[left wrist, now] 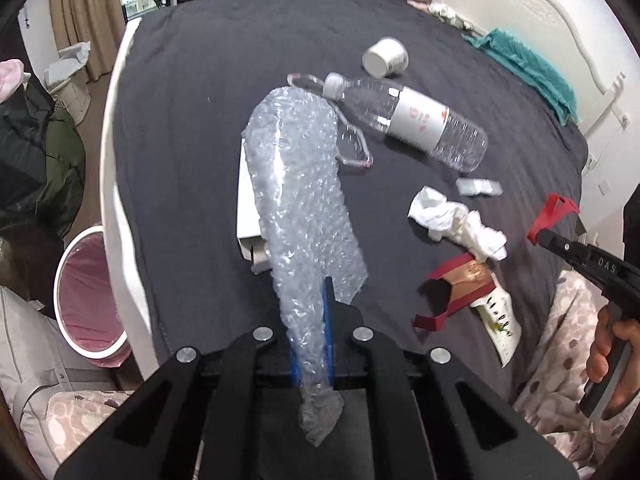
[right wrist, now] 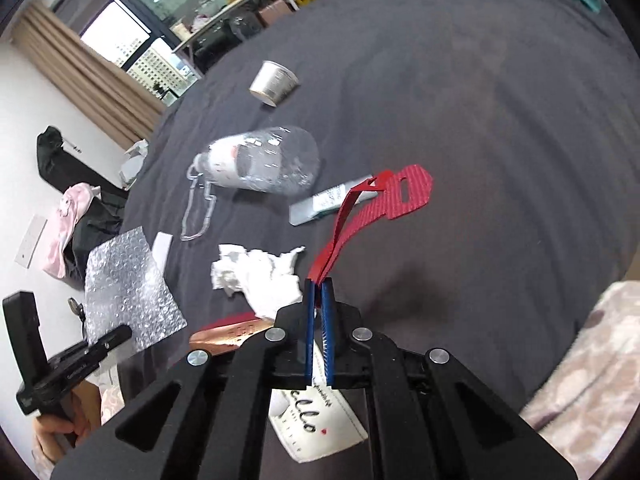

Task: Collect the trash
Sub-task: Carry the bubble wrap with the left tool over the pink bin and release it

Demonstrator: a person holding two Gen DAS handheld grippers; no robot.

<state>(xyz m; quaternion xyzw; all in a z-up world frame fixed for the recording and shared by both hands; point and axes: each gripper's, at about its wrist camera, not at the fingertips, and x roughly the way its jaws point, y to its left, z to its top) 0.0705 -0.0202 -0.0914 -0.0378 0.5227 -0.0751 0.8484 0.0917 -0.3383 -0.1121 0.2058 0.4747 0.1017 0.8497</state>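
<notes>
The pick-up step is judged complete: a bubble wrap sheet (left wrist: 304, 200) is held pinched in the left gripper (left wrist: 311, 320), a red paper strip (right wrist: 360, 216) in the right gripper (right wrist: 319, 292), apparently lifted off the bed (left wrist: 180, 120); carriage to the bin (left wrist: 86, 292), left of and below the left claw, is called for next.

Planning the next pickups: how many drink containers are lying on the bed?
2: a clear plastic water bottle on its side mid-bed, and a white paper cup tipped over just beyond it. Others may be hidden.

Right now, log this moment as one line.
left tool: shut on bubble wrap | right tool: shut on red strip | bottle, cup, tissue: on bed
</notes>
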